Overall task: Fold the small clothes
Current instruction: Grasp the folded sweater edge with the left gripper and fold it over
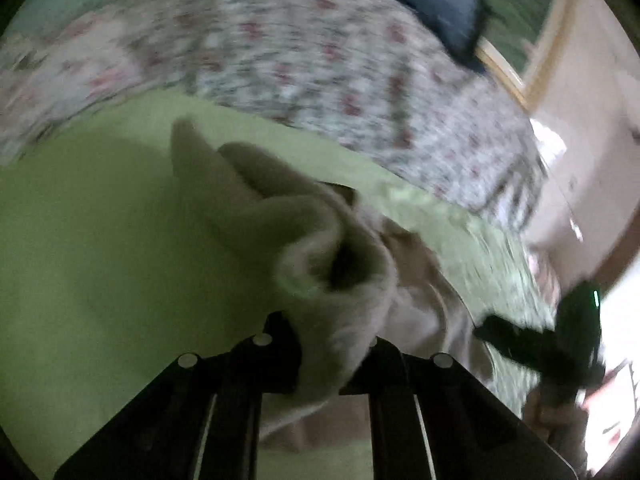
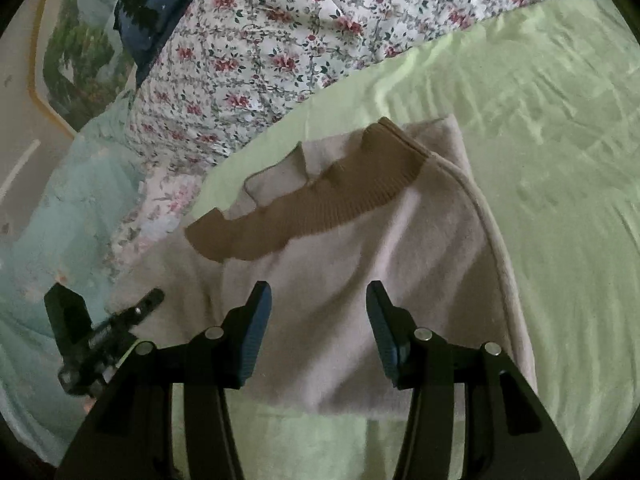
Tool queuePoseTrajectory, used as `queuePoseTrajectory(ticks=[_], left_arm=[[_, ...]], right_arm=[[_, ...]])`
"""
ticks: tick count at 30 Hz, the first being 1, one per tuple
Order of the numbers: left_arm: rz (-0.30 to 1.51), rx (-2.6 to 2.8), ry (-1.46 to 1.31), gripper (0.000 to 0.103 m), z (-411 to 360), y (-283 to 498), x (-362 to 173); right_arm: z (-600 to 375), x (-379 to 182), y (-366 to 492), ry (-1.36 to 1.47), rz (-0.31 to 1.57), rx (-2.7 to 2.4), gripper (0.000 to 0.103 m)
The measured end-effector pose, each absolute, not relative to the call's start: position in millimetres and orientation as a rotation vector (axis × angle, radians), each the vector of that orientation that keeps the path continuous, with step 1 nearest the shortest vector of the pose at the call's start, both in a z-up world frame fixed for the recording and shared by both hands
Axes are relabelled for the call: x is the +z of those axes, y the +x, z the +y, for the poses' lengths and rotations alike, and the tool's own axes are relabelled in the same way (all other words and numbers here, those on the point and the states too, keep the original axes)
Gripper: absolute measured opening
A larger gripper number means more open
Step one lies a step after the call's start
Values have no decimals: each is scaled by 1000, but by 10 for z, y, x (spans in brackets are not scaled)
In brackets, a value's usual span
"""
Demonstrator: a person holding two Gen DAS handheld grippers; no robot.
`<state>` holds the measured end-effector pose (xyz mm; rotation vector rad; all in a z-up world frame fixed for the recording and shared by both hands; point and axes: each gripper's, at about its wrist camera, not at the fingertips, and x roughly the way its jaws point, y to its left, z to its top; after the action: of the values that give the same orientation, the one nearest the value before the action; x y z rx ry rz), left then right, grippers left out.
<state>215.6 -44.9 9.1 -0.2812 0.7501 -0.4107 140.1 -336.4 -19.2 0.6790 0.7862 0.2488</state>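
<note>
A pale beige knitted garment with a brown ribbed neckband lies flat on the light green sheet. My right gripper hovers over its lower middle, open, with nothing between the fingers. In the blurred left wrist view my left gripper is shut on a bunched fold of the garment, which rises from the sheet in a rolled tube. From the right wrist view the left gripper sits at the garment's left edge. The right gripper shows at the right of the left wrist view.
A floral quilt is heaped behind the garment, with a dark blue pillow on top. A pale teal blanket lies to the left. The green sheet stretches wide around the garment.
</note>
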Motion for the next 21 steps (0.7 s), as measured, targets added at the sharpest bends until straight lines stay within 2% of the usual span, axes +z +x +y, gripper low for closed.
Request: queuePoseTrajectory(ticks=[7,11,19,20,21], left_arm=[[843,-496,-134,9,-1113,2139,-301],[841,-505,-109,9,-1135,2070,-398],[833,-498,-50,9,-1195,2039,-355],[831,-497,-43,9,-1205,2026,-333],[825,-495,-34,9,-1225,2009,-304]], right_arm=[[-3306,-314,1860,744,865,399,57],[-3023,-416,2209,732,926,504,64],[-2432,-532,3025,758,981,655,65],[-2319,-539,3142,726,1001,656,58],[-2265,-540,3198,702,1012,654,34]])
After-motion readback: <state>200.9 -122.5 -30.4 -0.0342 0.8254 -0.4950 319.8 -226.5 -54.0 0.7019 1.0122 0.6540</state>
